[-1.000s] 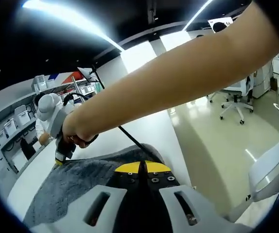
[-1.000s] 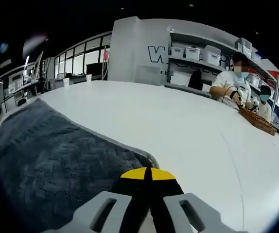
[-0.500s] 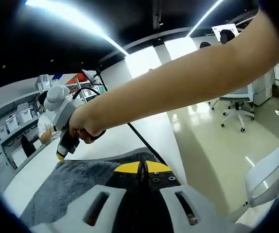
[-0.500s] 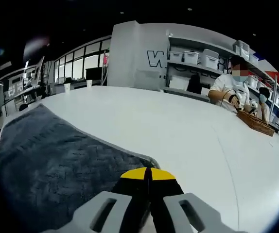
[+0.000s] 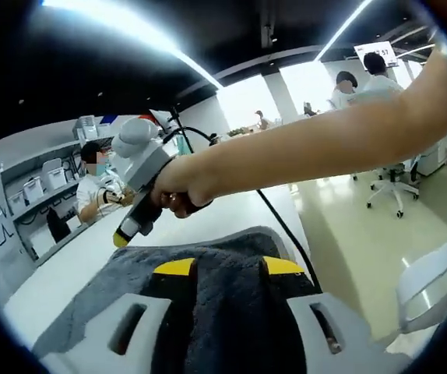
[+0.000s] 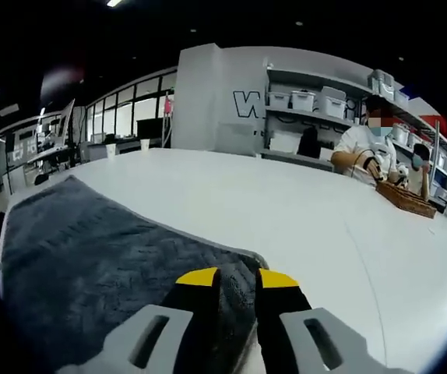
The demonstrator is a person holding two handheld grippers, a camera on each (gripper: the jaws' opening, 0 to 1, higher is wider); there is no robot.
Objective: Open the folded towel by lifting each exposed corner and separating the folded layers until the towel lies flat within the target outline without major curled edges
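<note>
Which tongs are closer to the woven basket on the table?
Right. The right tongs sit at the towel's edge, facing the basket across bare table. The left tongs are over the towel's other end.

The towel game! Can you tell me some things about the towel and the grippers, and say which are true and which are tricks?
1. The towel is dark grey. True.
2. The towel lies on a green table. False: the table is white.
3. The left gripper has its yellow-tipped jaws apart, with towel showing between them. True.
4. The right gripper is pinched tight on a spoon. False: its jaws are apart over the towel's edge, and no spoon is there.
5. A person's hand holds the right gripper above the towel in the left gripper view. True.
6. A red ball sits on the towel. False: nothing sits on it.
</note>
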